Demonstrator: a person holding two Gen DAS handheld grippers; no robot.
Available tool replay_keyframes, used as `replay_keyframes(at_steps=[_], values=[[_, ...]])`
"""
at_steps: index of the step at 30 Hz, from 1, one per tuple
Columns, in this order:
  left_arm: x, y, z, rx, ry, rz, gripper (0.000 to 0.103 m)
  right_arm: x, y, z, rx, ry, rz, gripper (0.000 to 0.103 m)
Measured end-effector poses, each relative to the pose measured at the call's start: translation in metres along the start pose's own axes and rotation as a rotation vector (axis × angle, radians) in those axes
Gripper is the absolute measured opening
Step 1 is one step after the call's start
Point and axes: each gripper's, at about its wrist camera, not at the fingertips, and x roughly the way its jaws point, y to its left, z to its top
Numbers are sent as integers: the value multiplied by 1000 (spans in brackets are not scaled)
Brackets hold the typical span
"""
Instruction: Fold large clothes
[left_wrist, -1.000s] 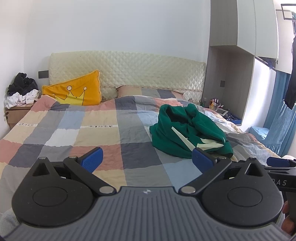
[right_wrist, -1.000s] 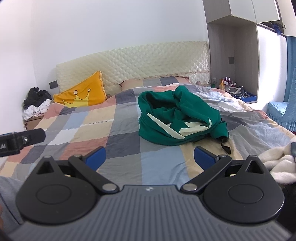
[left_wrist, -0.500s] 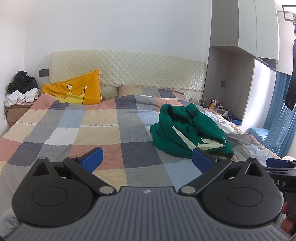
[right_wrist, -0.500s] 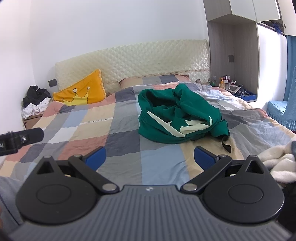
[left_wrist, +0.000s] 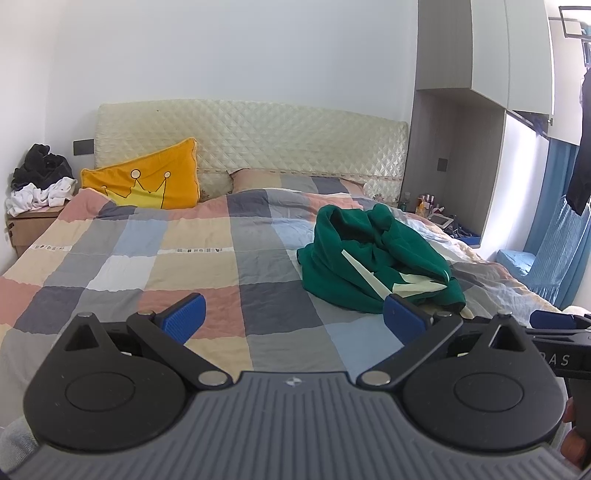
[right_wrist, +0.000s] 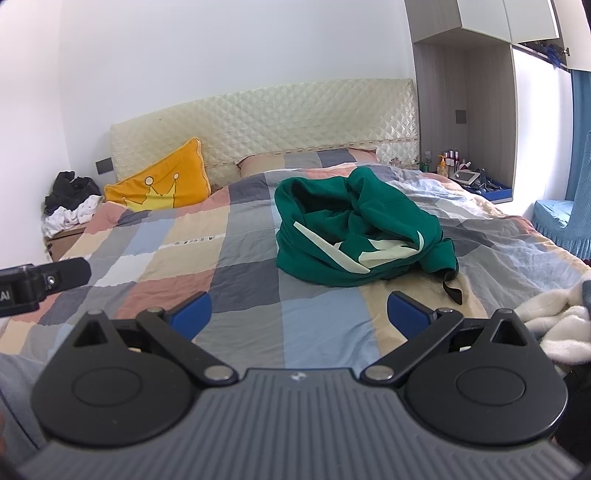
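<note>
Green garment (left_wrist: 373, 266) lies crumpled on the checked bedspread (left_wrist: 192, 266), toward the side away from the yellow crown cushion (left_wrist: 147, 181). Left gripper (left_wrist: 293, 319) and right gripper (right_wrist: 299, 314) both hang short of the garment, blue fingers spread wide, gripping nothing.

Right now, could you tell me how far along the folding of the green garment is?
Nothing looks done: the green garment lies crumpled in a heap on the checked quilt. Nothing is in hand; the left gripper and right gripper are open, short of it. Spreading flat and all folds remain.
</note>
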Motion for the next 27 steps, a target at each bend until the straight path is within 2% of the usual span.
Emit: replay_keyframes(at_steps=[20,27], values=[[11,0,-7,-4,-2,-13,103,4,-2,-3,1,1,2,103],[24,4,-13,-24,17,-16,103,13,-4,-7,18,38,-8,103]])
